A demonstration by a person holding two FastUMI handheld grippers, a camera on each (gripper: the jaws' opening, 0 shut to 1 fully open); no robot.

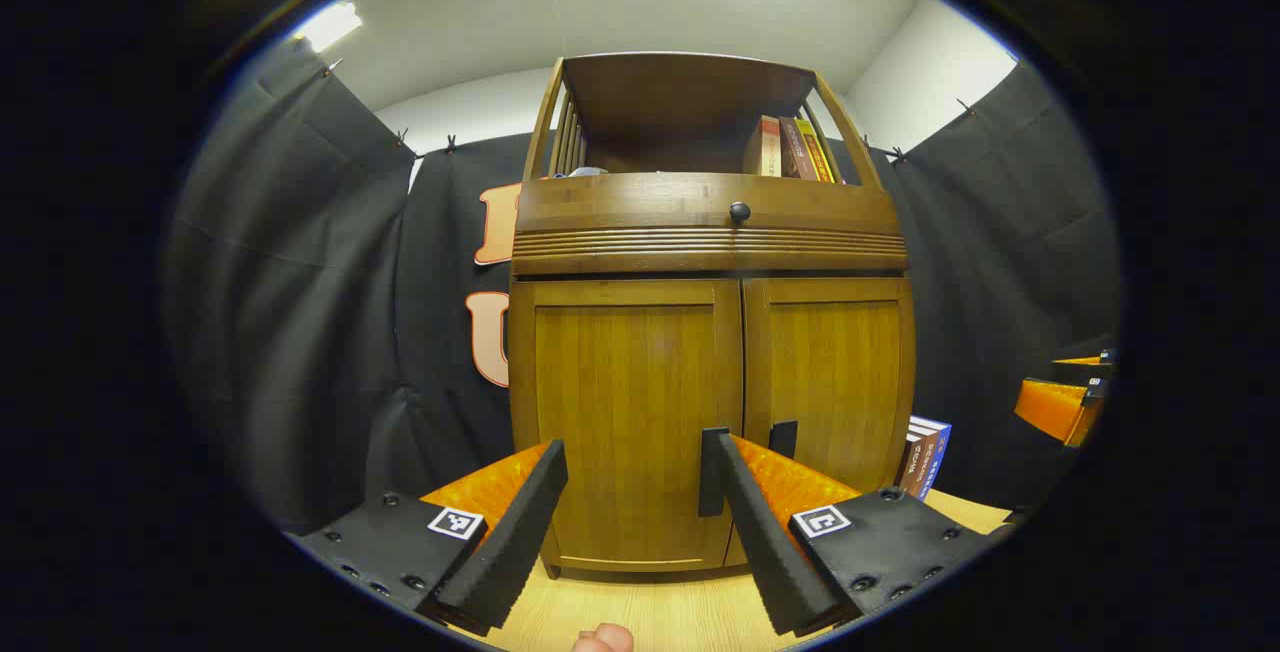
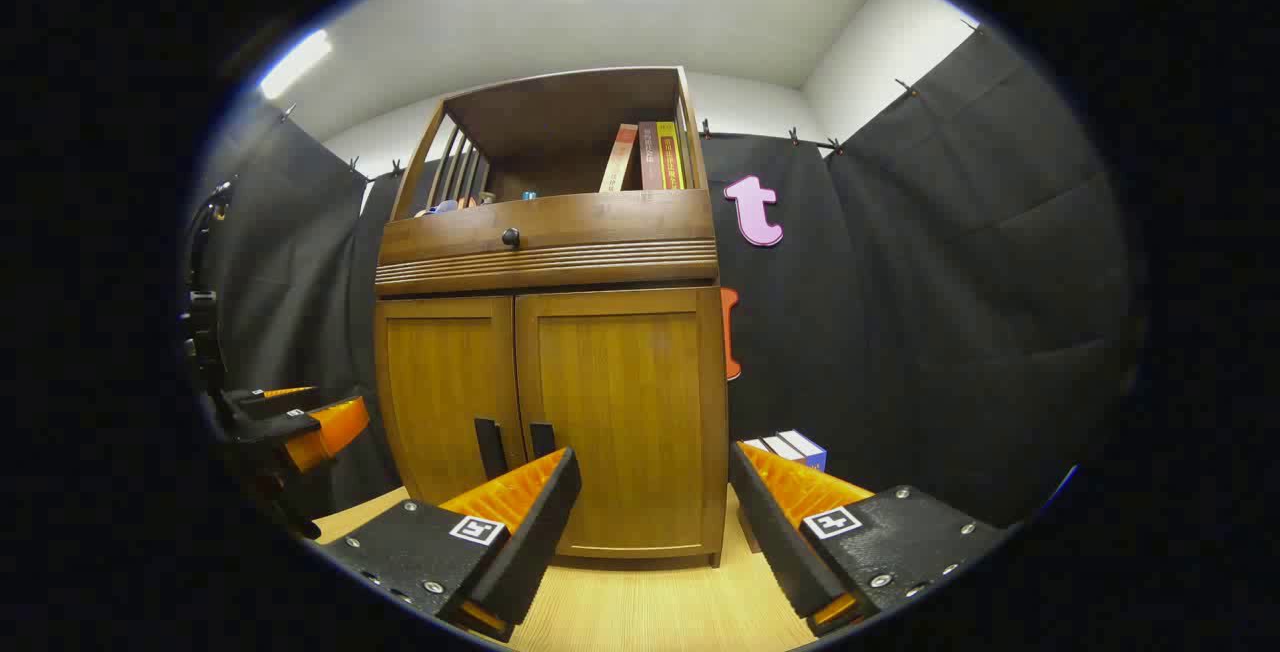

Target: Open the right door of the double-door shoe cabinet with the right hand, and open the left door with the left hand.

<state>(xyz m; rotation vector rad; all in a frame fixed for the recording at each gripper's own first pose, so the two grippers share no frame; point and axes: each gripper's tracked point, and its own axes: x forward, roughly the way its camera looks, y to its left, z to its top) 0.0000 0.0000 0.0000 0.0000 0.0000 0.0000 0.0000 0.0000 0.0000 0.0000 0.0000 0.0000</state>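
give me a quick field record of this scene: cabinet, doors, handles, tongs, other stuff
cabinet: wooden shoe cabinet standing on a light wood floor
left door: left door closed
right door: right door closed
handles: left handle and right handle, dark vertical bars near the centre seam
drawer: closed, round dark knob
top shelf: books at its right end
left tongs: left tongs open, facing the left door, not touching
right tongs: right tongs open, facing the right door, not touching
beside cabinet: more books on the floor at its right
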